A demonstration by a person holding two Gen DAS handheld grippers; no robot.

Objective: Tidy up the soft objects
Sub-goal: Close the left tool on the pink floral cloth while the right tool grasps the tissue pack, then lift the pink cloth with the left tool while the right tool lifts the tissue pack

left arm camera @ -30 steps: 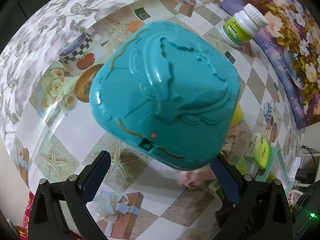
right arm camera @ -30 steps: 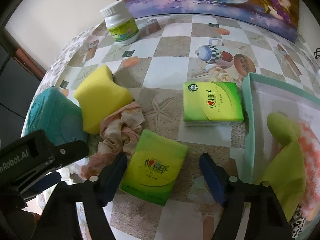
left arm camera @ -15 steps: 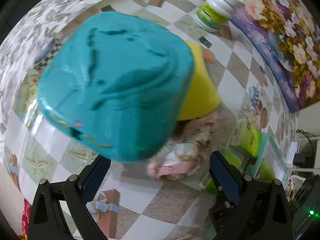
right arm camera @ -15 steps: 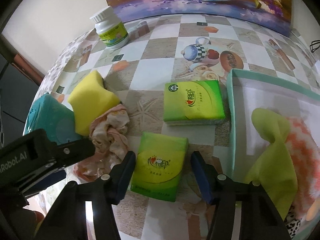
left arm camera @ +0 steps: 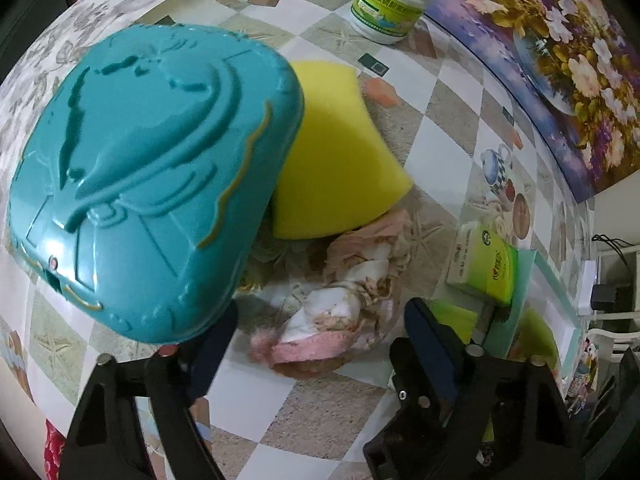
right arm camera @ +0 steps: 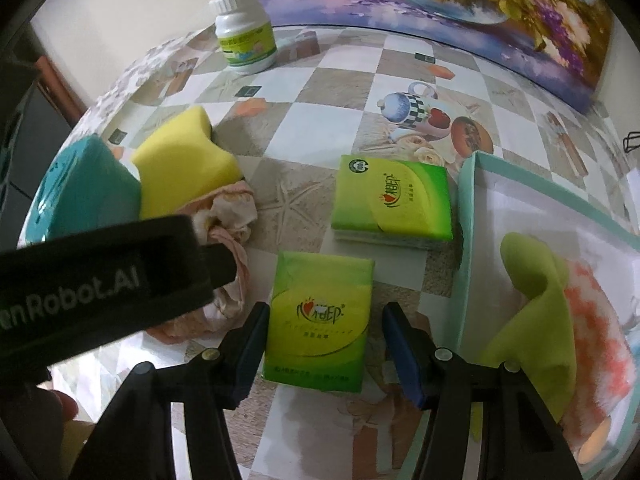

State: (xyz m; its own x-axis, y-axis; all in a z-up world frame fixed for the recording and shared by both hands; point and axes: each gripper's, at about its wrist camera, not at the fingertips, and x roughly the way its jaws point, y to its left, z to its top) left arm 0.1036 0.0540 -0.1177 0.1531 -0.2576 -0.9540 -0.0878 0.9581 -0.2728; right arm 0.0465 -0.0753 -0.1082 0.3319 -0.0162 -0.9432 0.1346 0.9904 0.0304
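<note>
Tissue pack [right arm camera: 320, 320]: light, squashy, slick wrap; grip its long sides. Right gripper [right arm camera: 322, 344] straddles it, spread. Left gripper [left arm camera: 316, 344] closing over pink cloth [left arm camera: 344, 300], not yet pinching.

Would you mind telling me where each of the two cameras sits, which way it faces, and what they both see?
Left wrist: on the left gripper, looking steeply down at the pink cloth, between its closing jaws but not pressed; the teal box crowds the left.
Right wrist: on the right gripper, looking down at a tissue pack between its jaws; the left gripper's body shows at the left edge.
Shared: yellow sponge, cloth, white bottle, teal box, bin.
</note>
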